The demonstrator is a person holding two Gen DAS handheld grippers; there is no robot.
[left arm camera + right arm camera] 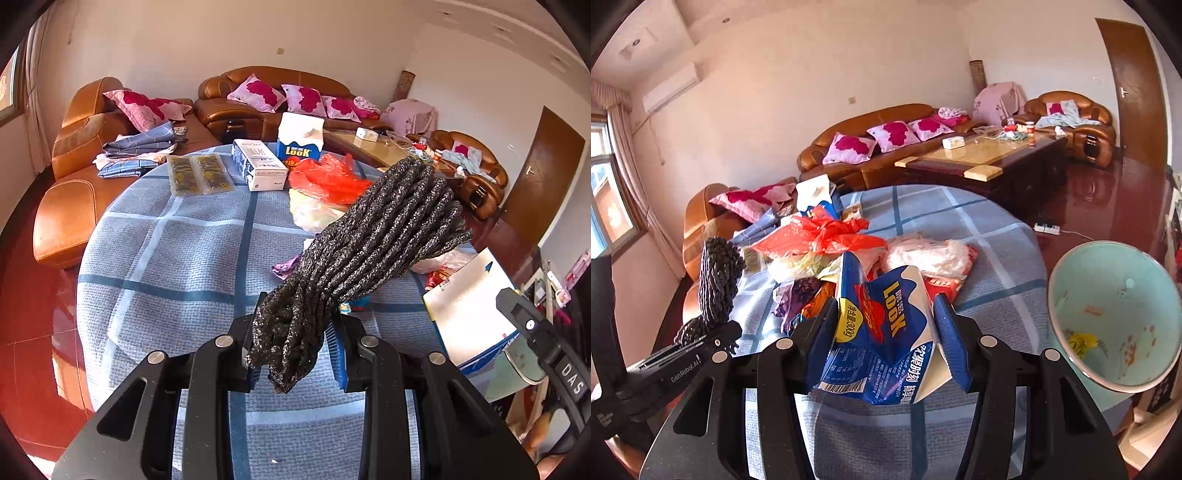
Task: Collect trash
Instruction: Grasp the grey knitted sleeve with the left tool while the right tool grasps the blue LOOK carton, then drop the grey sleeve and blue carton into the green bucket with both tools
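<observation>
Both sets of fingers are loaded: our left fingers (295,354) are clamped on the bunched end of a dark speckled knitted bundle (373,240), which sticks up and fwd over the table (177,258); our right fingers (886,332) are pressed against both sides of a crumpled blue "LOOK" carton (882,332), held above the table edge. We can't tell what the dark bundle really is, cloth or cord, and it hides much of the trash pile behind it. In the left view only bits of that pile show: a red plastic bag (328,177), a pale bag (314,214), a purple scrap (284,267). An upright LOOK carton (300,138), a white box (258,164) and a clear twin-pack w/ dark contents (199,173) stand further back, apart from the pile. Small print on the held carton is mostly unreadable to us. A pale green bin (1115,317) sits just beside the table on the right, cut off by the frame edge, w/ a few scraps and stains inside. Table has a blue checked cloth. Room: tan leather sofas (886,147) w/ pink cushions, a coffee table (982,158) w/ clutter too small to ID, glossy red floor (1108,206), wooden door (1134,92).
</observation>
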